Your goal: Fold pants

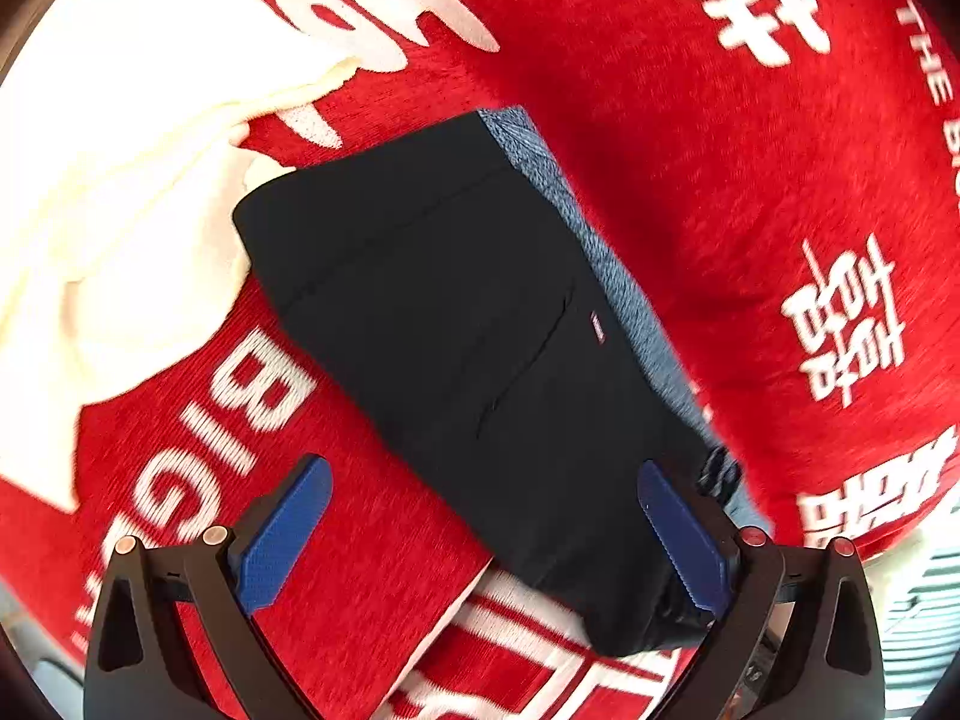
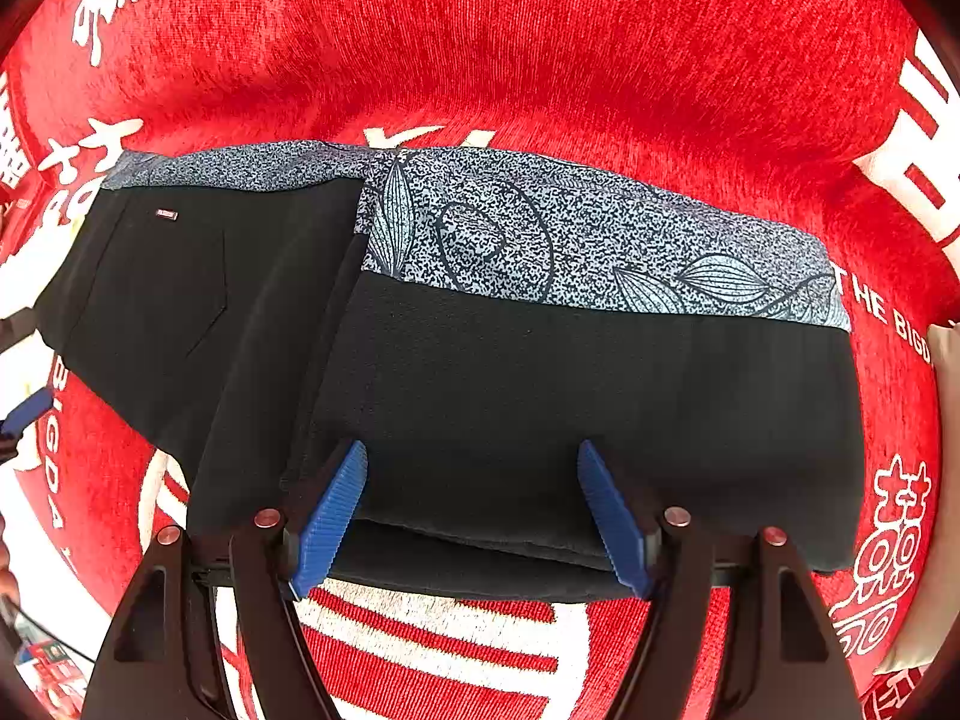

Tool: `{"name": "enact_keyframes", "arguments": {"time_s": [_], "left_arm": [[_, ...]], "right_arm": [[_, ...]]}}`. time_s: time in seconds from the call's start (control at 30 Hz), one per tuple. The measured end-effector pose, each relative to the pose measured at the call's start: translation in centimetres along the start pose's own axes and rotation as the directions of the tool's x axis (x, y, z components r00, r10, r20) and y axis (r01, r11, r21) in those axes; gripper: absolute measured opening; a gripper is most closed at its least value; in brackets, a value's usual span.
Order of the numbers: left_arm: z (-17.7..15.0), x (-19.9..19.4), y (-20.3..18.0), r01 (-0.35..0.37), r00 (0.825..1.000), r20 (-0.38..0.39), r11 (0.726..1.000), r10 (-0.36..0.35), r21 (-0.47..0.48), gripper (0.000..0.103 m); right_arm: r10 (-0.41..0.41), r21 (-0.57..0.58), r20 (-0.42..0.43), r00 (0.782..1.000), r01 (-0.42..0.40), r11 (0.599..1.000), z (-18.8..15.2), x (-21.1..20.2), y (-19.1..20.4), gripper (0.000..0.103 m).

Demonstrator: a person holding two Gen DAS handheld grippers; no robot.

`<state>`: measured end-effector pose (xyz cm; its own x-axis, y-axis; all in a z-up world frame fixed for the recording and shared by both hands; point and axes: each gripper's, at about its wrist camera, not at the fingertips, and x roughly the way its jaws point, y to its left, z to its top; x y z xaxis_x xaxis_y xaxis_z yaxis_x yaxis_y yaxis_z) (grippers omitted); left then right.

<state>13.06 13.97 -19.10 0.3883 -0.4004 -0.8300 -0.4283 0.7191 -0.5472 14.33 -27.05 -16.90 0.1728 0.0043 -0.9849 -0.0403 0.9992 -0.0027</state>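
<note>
The pants (image 2: 480, 396) are black with a blue-grey leaf-patterned band (image 2: 600, 240) along the far edge. They lie folded on a red cloth (image 2: 540, 60) printed with white characters, one layer laid over the other. My right gripper (image 2: 471, 516) points down over the near edge of the top layer, its jaws open and nothing pinched between the blue pads (image 2: 330, 516). My left gripper (image 1: 486, 534) stands open above the other end of the pants (image 1: 468, 330). Its right pad (image 1: 684, 540) sits by the pants' corner. Its blue fingertip (image 2: 24, 411) shows at the left edge of the right wrist view.
A white garment (image 1: 120, 180) lies crumpled on the red cloth just left of the pants. A pale striped surface (image 1: 924, 588) shows beyond the cloth's edge. A beige item (image 2: 945, 360) sits at the right border. Small colourful items (image 2: 48, 660) lie at the lower left.
</note>
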Motion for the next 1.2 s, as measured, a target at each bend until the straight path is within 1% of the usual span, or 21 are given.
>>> {"name": "enact_keyframes", "arguments": {"time_s": [0.07, 0.17, 0.3, 0.47, 0.53, 0.6, 0.63, 0.7, 0.77, 0.8, 0.87, 0.9, 0.93, 0.97, 1.0, 1.03, 1.07, 1.1, 1.17, 1.2], "left_arm": [[0.5, 0.5, 0.8, 0.042, 0.999, 0.001, 0.999, -0.042, -0.022, 0.102], [0.6, 1.3, 1.8, 0.121, 0.993, 0.006, 0.991, -0.121, -0.057, 0.102], [1.0, 1.6, 2.1, 0.204, 0.979, 0.037, 0.977, -0.202, -0.057, 0.102], [1.4, 2.1, 2.0, 0.267, 0.962, 0.079, 0.962, -0.263, -0.056, 0.102], [1.5, 2.0, 1.7, 0.302, 0.950, 0.098, 0.951, -0.295, -0.069, 0.102], [1.7, 1.6, 1.6, 0.345, 0.933, 0.129, 0.936, -0.335, -0.064, 0.102], [1.8, 1.9, 1.5, 0.341, 0.934, 0.134, 0.938, -0.331, -0.058, 0.102], [2.0, 2.8, 1.5, 0.304, 0.948, 0.122, 0.951, -0.295, -0.063, 0.102], [2.1, 2.8, 0.8, 0.269, 0.957, 0.121, 0.963, -0.263, -0.033, 0.102], [2.1, 3.0, 0.3, 0.229, 0.968, 0.107, 0.973, -0.226, -0.015, 0.102], [2.1, 3.1, -0.3, 0.175, 0.980, 0.101, 0.985, -0.173, -0.007, 0.100], [2.1, 3.0, -0.7, 0.120, 0.988, 0.101, 0.993, -0.119, -0.008, 0.090], [2.1, 3.0, -1.0, 0.059, 0.993, 0.104, 0.998, -0.058, -0.005, 0.070], [2.1, 2.9, -1.2, 0.008, 0.995, 0.104, 1.000, -0.008, 0.001, 0.057], [2.1, 2.9, -1.1, -0.060, 0.994, 0.097, 0.998, 0.059, 0.007, 0.034], [2.2, 2.9, -0.9, -0.075, 0.993, 0.089, 0.997, 0.074, 0.005, 0.031], [2.2, 2.7, -0.8, -0.067, 0.994, 0.087, 0.998, 0.066, 0.000, 0.030], [2.1, 2.5, -1.0, -0.080, 0.993, 0.088, 0.997, 0.078, 0.015, 0.028], [1.8, 2.2, -2.2, -0.136, 0.986, 0.109, 0.987, 0.127, 0.081, 0.027], [1.4, 2.0, -3.2, -0.173, 0.979, 0.131, 0.977, 0.156, 0.127, 0.027]], "right_arm": [[0.002, -0.004, 0.001, 1.000, -0.002, 1.000, 0.1, 0.1, 0.0, 0.076], [0.002, -0.010, 0.001, 1.000, -0.002, 1.000, 0.1, 0.2, 0.0, 0.076], [0.001, -0.015, 0.002, 1.000, -0.001, 1.000, 0.2, 0.2, 0.1, 0.076], [-0.004, -0.017, 0.002, 1.000, 0.004, 1.000, 0.2, 0.2, 0.2, 0.076], [-0.006, -0.017, 0.003, 1.000, 0.006, 1.000, 0.2, 0.2, 0.3, 0.076], [-0.007, -0.017, 0.005, 1.000, 0.008, 1.000, 0.2, 0.2, 0.3, 0.076], [-0.009, -0.017, 0.007, 1.000, 0.009, 1.000, 0.2, 0.2, 0.3, 0.076], [-0.012, -0.016, 0.010, 1.000, 0.012, 1.000, 0.2, 0.3, 0.4, 0.076], [-0.015, -0.017, 0.012, 1.000, 0.015, 1.000, 0.1, 0.3, 0.5, 0.076], [-0.014, -0.016, 0.012, 1.000, 0.014, 1.000, 0.1, 0.3, 0.5, 0.076], [-0.010, -0.015, 0.009, 1.000, 0.011, 1.000, 0.2, 0.2, 0.4, 0.076], [-0.009, -0.014, 0.004, 1.000, 0.009, 1.000, 0.3, 0.1, 0.4, 0.076], [-0.011, -0.013, -0.002, 1.000, 0.011, 1.000, 0.5, -0.1, 0.4, 0.077], [-0.024, -0.013, -0.006, 1.000, 0.024, 1.000, 0.7, -0.4, 0.4, 0.077], [-0.041, -0.014, -0.003, 0.999, 0.041, 0.999, 0.9, -0.8, 0.5, 0.077], [-0.051, -0.015, 0.009, 0.999, 0.051, 0.999, 1.2, -1.5, 0.6, 0.077], [-0.045, -0.016, 0.017, 0.999, 0.045, 0.999, 1.5, -2.2, 0.7, 0.077], [-0.028, -0.015, 0.022, 0.999, 0.028, 0.999, 1.9, -2.8, 0.8, 0.077], [0.021, -0.018, 0.025, 0.999, -0.021, 1.000, 3.2, -4.1, 1.4, 0.077], [0.051, -0.027, 0.017, 0.999, -0.051, 0.998, 4.0, -4.6, 1.9, 0.077]]}}
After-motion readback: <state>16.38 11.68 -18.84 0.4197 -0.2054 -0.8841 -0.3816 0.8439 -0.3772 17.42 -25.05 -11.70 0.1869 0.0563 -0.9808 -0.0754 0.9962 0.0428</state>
